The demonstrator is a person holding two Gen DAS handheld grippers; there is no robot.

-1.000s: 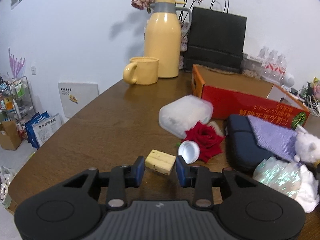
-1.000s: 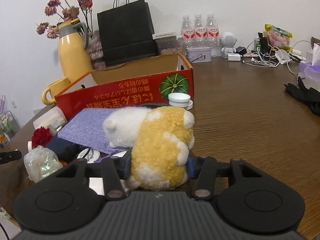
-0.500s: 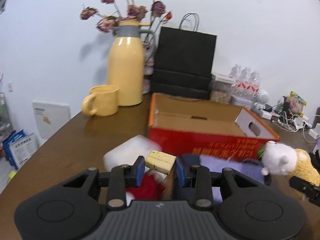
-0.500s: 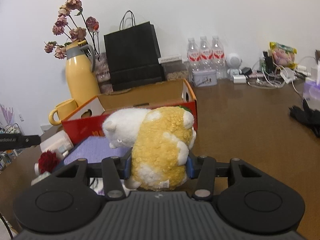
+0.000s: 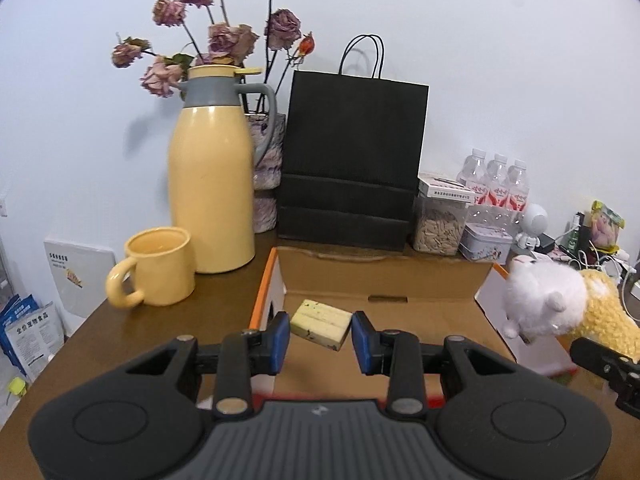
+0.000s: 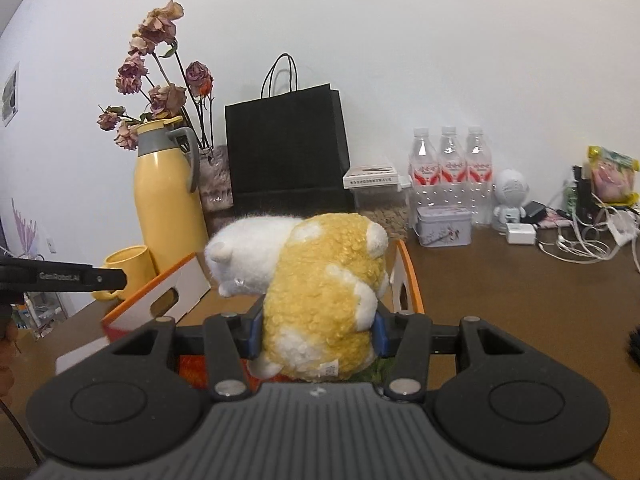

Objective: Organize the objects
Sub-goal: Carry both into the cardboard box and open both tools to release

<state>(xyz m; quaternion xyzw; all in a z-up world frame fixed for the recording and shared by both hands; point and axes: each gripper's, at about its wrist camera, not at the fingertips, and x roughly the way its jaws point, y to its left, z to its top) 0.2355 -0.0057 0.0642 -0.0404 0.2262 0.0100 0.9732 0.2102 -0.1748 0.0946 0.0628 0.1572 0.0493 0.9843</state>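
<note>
My left gripper (image 5: 319, 338) is shut on a pale yellow speckled block (image 5: 320, 323) and holds it above the open cardboard box (image 5: 384, 280) with orange-red sides. My right gripper (image 6: 318, 336) is shut on a yellow and white plush toy (image 6: 320, 296), held over the near right part of the same box (image 6: 408, 276). The plush also shows at the right of the left wrist view (image 5: 548, 304). The left gripper's tip shows at the left of the right wrist view (image 6: 64, 277).
A yellow thermos jug (image 5: 212, 184) with dried roses, a yellow mug (image 5: 156, 268) and a black paper bag (image 5: 352, 164) stand behind the box. Water bottles (image 6: 450, 172), a tin (image 6: 442, 226), a seed jar (image 5: 438, 220) and cables (image 6: 576, 240) sit at the back right.
Both grippers have risen and moved forward with their loads, from the cluttered table in front of the box to above the open box.
</note>
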